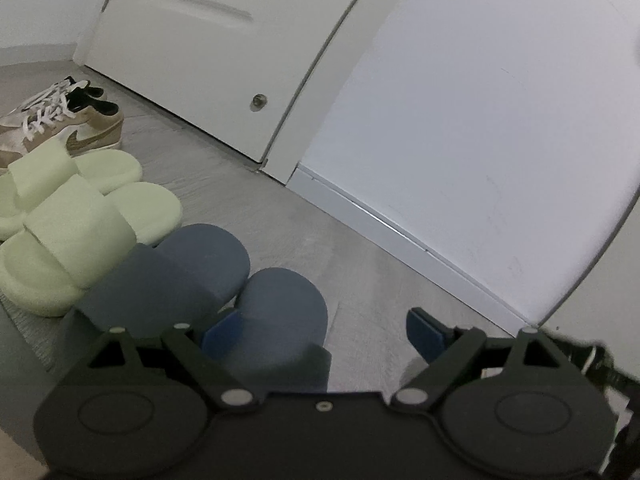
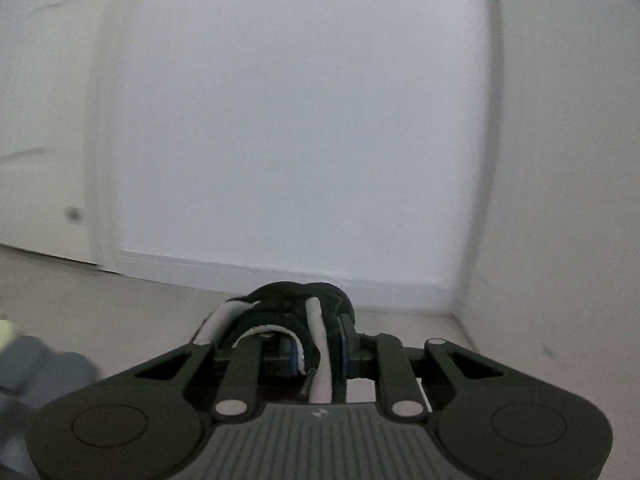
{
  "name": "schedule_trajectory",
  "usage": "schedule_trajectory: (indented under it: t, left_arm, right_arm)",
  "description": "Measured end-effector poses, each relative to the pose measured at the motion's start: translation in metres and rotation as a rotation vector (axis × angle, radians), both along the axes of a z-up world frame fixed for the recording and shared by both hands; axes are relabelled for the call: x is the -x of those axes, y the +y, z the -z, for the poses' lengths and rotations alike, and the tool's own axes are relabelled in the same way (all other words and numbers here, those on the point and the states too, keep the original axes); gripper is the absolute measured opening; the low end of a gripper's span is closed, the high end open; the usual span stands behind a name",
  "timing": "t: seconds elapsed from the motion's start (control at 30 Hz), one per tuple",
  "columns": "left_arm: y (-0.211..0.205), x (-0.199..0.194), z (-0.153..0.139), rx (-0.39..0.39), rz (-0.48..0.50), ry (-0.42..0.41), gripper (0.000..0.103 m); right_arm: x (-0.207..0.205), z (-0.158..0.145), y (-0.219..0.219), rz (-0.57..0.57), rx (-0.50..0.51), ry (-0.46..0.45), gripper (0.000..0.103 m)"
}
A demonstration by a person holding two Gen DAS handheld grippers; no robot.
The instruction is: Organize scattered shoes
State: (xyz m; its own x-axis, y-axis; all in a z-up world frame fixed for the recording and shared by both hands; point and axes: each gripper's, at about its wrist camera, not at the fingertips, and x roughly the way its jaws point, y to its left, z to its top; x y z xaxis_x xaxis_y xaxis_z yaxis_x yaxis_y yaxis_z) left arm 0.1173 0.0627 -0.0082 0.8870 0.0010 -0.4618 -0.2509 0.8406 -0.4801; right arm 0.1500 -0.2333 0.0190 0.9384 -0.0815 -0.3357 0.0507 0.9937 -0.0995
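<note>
Black fabric with white trim fills the narrow gap between the right gripper's [image 2: 318, 354] blue pads: it is clenched on a black shoe [image 2: 298, 304], gripping it at one end. The shoe's long axis runs straight ahead of the jaws, away from the camera toward the white wall [image 2: 300, 120], with its rounded far end just beyond the fingertips; whether that end is toe or heel cannot be told. White laces or trim strips run back along both sides between the fingers. The picture is blurred.

The left gripper [image 1: 320, 332] stands released, its pads spread wide with nothing pressed between them. The nearer of two blue slippers [image 1: 280, 312] lies just ahead of its left pad and partly between the jaws; the other sits just beside it to the left. Their long axes run from lower left to upper right, rounded ends toward the wall's baseboard. Further left of the jaws come two pale green slides [image 1: 100, 216], lying parallel the same way, and beyond them a pair of tan sneakers [image 1: 68, 124] with white laces, near a white door [image 1: 200, 60]. All rest in a row on the grey floor [image 1: 320, 232].
</note>
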Motion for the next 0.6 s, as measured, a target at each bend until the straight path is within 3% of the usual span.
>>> schedule_trajectory:
  t: [0.07,0.27,0.6]
  left_arm:
    - [-0.001,-0.002,0.001,-0.006,0.0,0.009,0.09]
    - [-0.004,-0.002,0.001,-0.028,0.011,0.016,0.09]
    - [-0.009,-0.005,0.003,-0.061,0.026,0.038,0.09]
  right_arm:
    - [-0.004,0.017,-0.023,0.091,-0.035,0.055,0.021]
    - [-0.025,0.051,-0.042,0.208,-0.184,0.155,0.021]
    - [-0.036,0.073,-0.028,0.188,-0.155,0.193,0.021]
